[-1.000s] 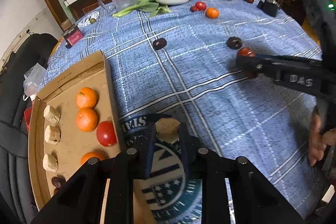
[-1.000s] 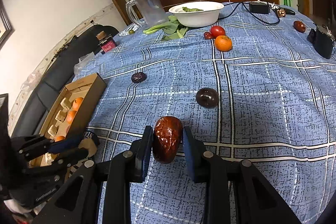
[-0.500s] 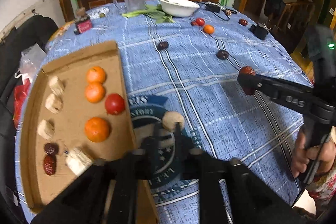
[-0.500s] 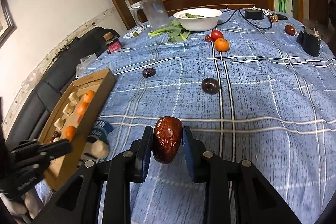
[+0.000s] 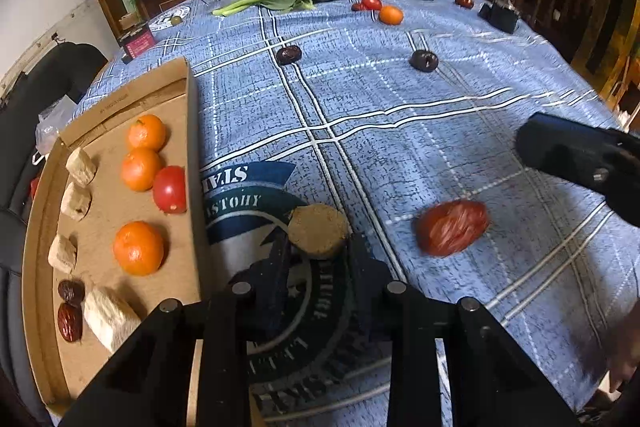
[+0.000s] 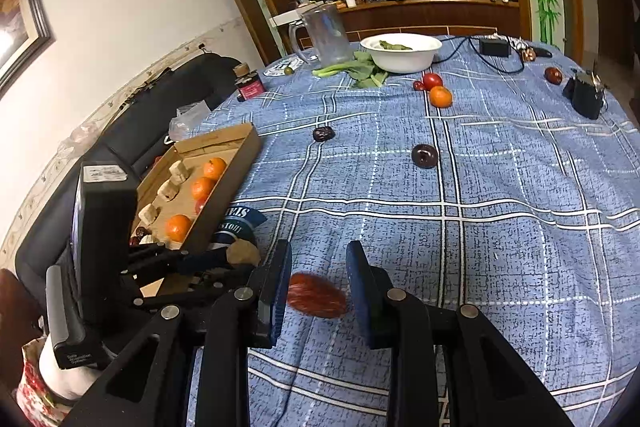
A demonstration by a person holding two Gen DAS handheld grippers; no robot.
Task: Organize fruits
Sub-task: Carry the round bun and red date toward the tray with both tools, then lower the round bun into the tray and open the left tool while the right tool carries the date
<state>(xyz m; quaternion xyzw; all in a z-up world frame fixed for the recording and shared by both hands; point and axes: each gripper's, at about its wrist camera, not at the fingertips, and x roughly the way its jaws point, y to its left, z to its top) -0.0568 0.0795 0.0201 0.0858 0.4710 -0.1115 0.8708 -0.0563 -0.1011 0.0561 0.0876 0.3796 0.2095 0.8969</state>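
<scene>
My left gripper (image 5: 318, 247) is shut on a tan round biscuit-like piece (image 5: 318, 230), just right of the cardboard tray (image 5: 192, 163). The tray holds oranges (image 5: 138, 247), a tomato (image 5: 170, 189), tan pieces and two dates (image 5: 70, 321). My right gripper (image 6: 318, 281) is open; a red date (image 6: 318, 295), motion-blurred, lies between and below its fingers on the blue cloth. The date also shows in the left wrist view (image 5: 452, 227), with the right gripper (image 5: 576, 159) above it.
Loose on the cloth are two dark fruits (image 6: 425, 155) (image 6: 323, 133), a tomato and orange (image 6: 440, 96), and a far date (image 6: 553, 75). A white bowl (image 6: 400, 53), greens, a glass jug (image 6: 324, 35) and black devices stand at the back.
My right gripper has opened and the red date has dropped from its jaws onto the cloth. Both grippers have come closer to the tray.
</scene>
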